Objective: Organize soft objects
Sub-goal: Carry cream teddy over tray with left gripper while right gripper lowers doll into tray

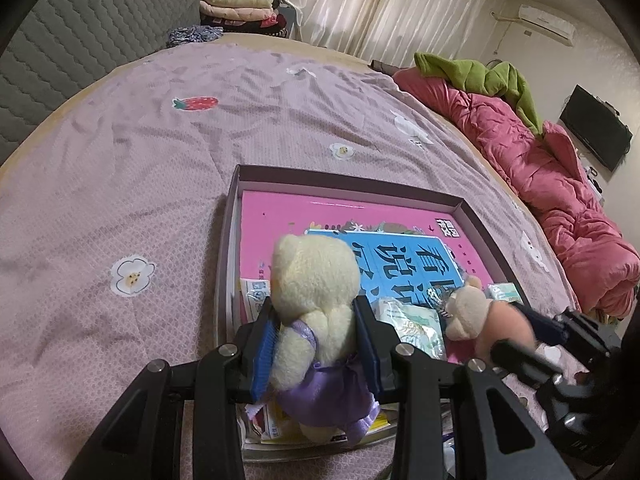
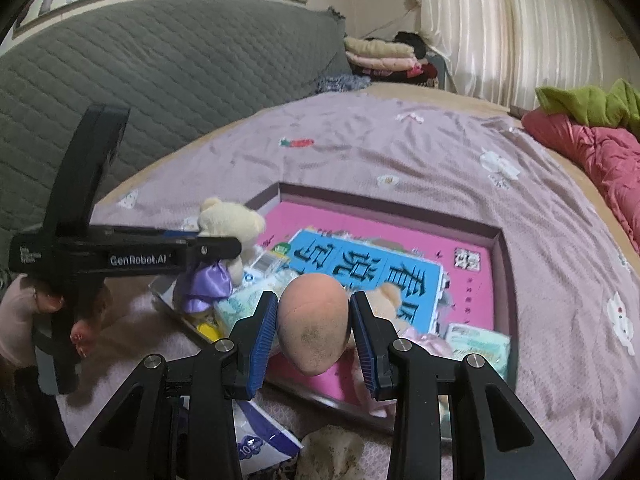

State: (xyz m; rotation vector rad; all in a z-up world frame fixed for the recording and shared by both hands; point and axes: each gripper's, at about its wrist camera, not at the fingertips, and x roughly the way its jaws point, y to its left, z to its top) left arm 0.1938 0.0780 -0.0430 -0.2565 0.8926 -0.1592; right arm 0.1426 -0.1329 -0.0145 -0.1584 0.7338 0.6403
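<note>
The left tool (image 1: 316,344) is clamped on a cream teddy bear (image 1: 316,280) in a purple satin dress, its blue pads pressing the bear's body from both sides at the lower middle of the left wrist view. The bear's head rises above the pads, facing away, over the near left corner of a shallow box (image 1: 344,179) that lies on the bed (image 1: 120,184).

The right tool (image 2: 314,332) is clamped on a small peach-coloured plush toy (image 2: 314,320), seen from behind at the lower middle of the right wrist view; a grey smudge marks its rounded back. A lighter bear-like head (image 1: 466,316) of this toy shows at the lower right of the left wrist view, just beside the cream bear.

Inside the box lies a pink book (image 2: 468,280) with a blue panel of large characters, and packets of tissues (image 2: 478,344) rest near its lower edge. The bed cover is lilac, printed with flowers and a strawberry (image 1: 196,103). A crumpled pink quilt (image 1: 560,184) with a green cloth (image 1: 492,80) on it lies along the right side. Folded clothes (image 1: 236,8) are stacked at the upper middle, beside pale curtains (image 1: 384,4).
</note>
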